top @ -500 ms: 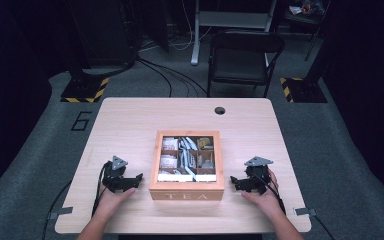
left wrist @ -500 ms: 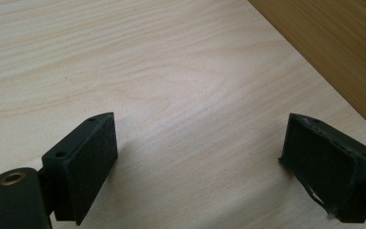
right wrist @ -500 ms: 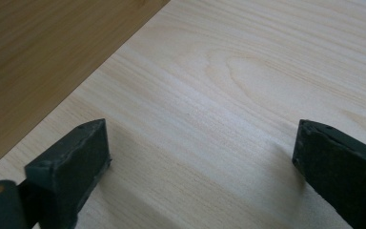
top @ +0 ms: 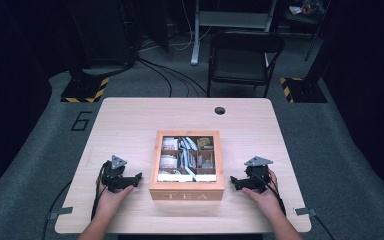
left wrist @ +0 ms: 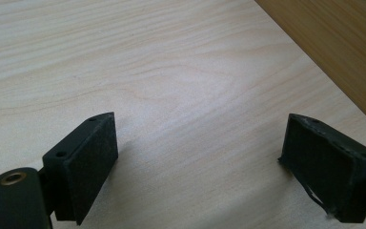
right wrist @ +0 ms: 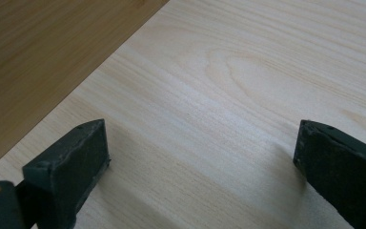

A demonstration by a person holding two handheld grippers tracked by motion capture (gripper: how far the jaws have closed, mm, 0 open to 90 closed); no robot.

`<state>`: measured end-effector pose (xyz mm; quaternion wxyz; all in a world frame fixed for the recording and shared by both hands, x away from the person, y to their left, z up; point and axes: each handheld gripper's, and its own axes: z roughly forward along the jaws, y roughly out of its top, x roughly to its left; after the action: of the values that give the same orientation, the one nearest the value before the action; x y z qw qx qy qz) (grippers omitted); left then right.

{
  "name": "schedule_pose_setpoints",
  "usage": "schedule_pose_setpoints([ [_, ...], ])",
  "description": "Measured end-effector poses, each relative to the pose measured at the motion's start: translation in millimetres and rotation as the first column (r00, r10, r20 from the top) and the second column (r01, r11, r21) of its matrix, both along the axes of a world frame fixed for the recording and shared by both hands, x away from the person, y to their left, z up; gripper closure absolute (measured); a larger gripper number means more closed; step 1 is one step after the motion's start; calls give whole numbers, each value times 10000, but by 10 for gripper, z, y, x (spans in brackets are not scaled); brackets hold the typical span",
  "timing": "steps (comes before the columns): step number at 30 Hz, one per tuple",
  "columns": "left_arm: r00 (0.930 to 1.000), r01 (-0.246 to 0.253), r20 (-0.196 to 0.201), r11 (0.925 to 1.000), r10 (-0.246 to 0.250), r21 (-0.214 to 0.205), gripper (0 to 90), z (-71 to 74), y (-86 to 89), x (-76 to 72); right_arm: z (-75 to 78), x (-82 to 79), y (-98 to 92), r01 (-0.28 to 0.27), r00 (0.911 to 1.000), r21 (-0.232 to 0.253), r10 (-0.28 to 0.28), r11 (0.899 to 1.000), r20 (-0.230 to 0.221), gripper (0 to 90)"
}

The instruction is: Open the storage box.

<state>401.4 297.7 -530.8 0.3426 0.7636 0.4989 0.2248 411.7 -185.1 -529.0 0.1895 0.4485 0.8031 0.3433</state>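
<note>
A wooden tea box (top: 187,191) marked TEA sits in the middle of the light wooden table (top: 130,120), its lid area showing compartments with several tea bags (top: 186,152). My left gripper (top: 136,179) rests on the table just left of the box, jaws wide apart and nothing between them; in the left gripper view (left wrist: 198,162) the box wall (left wrist: 343,52) lies at the upper right. My right gripper (top: 234,181) rests just right of the box, open and empty; in the right gripper view (right wrist: 202,162) the box wall (right wrist: 43,57) lies at the upper left.
A round cable hole (top: 220,110) sits near the table's far edge. Behind the table stand a black chair (top: 242,55) and yellow-black striped stand bases (top: 85,89). Cables run across the grey floor. Bare tabletop lies on both sides of the box.
</note>
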Motion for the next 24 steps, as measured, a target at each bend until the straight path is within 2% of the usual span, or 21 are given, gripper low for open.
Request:
schedule_pose_setpoints([
  [6,9997,183,-163,9998,-182,38,120,13,16,-8,2,6,-12,-86,10000,-96,86,9999,38,40],
  [8,9998,194,-22,9998,-194,-11,122,3,19,-5,2,7,-13,-105,9999,-81,105,9999,33,41],
  [10,9996,269,-91,9996,-269,-6,126,9,24,-4,3,-11,1,35,10000,71,-35,10000,-81,51],
  [13,9996,257,-88,9997,-258,-51,135,11,25,-6,5,-14,-4,-45,10000,29,45,10000,20,66],
  [17,9996,269,-58,9994,-270,-228,157,15,35,-9,21,-41,6,-176,9998,2,176,9998,96,148],
  [20,9992,384,-110,9968,-393,-696,226,35,44,-19,32,-50,9,-265,9996,35,265,9996,56,190],
  [21,9984,497,-236,9956,-518,-795,268,47,51,-22,42,-49,0,-327,9994,-17,327,9995,93,247],
  [24,9967,693,-348,9918,-734,-1073,315,66,52,-19,67,-53,-12,-341,9994,120,342,9993,-26,342],
])
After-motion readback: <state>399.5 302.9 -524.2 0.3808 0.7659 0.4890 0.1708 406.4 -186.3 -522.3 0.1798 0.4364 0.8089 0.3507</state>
